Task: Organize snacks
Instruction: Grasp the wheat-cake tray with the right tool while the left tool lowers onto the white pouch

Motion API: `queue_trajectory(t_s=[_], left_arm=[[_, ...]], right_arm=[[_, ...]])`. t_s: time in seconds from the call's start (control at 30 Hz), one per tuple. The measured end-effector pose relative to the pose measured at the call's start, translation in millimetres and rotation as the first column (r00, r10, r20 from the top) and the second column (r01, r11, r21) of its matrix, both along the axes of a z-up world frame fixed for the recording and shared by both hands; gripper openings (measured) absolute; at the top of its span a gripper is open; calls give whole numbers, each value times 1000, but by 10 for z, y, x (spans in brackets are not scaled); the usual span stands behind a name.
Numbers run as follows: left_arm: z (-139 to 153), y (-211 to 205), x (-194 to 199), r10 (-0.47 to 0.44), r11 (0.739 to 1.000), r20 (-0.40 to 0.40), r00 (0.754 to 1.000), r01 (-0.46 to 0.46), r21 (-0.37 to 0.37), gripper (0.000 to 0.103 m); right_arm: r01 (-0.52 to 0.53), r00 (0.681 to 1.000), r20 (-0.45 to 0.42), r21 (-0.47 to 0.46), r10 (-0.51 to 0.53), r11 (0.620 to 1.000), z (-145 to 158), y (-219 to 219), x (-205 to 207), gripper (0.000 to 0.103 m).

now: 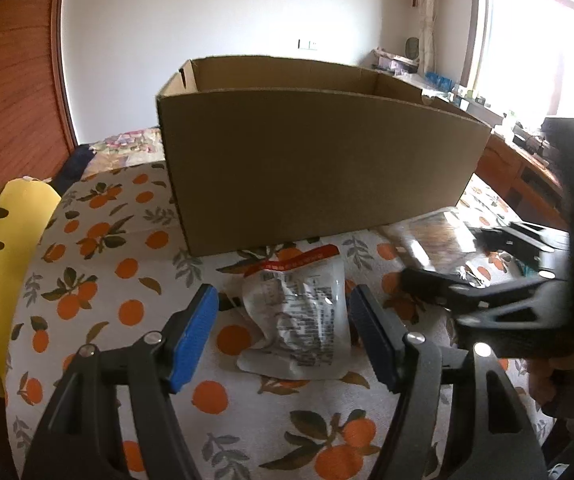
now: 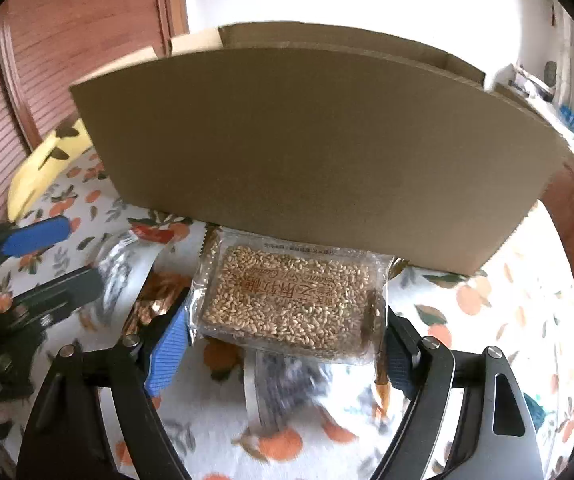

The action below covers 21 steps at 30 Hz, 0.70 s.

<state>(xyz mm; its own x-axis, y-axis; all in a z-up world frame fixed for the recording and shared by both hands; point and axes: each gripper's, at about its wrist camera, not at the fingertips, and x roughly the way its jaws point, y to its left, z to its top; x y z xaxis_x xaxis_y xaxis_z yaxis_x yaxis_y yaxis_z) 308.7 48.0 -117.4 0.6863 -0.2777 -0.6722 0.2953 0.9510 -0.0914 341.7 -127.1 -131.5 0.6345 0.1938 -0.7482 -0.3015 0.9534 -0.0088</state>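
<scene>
Left gripper (image 1: pixel 283 334): jaws apart, blue pads either side of a crumpled clear pouch (image 1: pixel 301 320) with a red strip on top — no pad pressing on it, pouch lying on the cloth.

Right gripper (image 2: pixel 287 344): closed on the sesame candy pack (image 2: pixel 293 300), blue pad at its left edge, dark pad at its right edge; pack raised off the cloth, tilted up toward the box.

Sesame candy pack: clear wrapper, pale seeded slab inside, printed text upside down; far edge just in front of the box's near wall.

Cardboard box (image 1: pixel 319 160): open-topped, plain brown, standing on the cloth beyond both grippers; inside not visible from either view.

Cloth (image 1: pixel 119 264): white with orange fruit and leaves, covering the surface.

Other snacks: a blurred silver-grey packet (image 2: pixel 283 392) on the cloth under the raised pack; a shiny copper-coloured one (image 2: pixel 155 300) to its left.

Yellow cushion (image 1: pixel 11 240): at the left edge of the cloth, well apart from the pouch.

Background: wooden wall panel (image 1: pixel 11 80) left, bright window (image 1: pixel 539 44) right.
</scene>
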Motion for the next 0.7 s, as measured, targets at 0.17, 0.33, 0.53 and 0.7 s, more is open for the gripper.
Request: queue_trajectory(t_s=[0.17,0.33,0.53,0.7], left_arm=[[-83,-118,82,3,999,-37,999,-2,40,69],[-156,-161,134,38,997,-68,997,-33,69,69],[-178,-239,148,60,992,-67,996,-52,118,69],[-238,-329,203,80,984,-88,993,-65,165,69]], right_arm=[[-6,1000,11,47,6,999,56,-256,-173,84],[-13,1000,20,64,12,998,56,-442,-369,84],[-27,1000,-4,89,28,996,-13,-603,-465,84],[-37,999,-10,93,38,995,-70,-644,-485,84]])
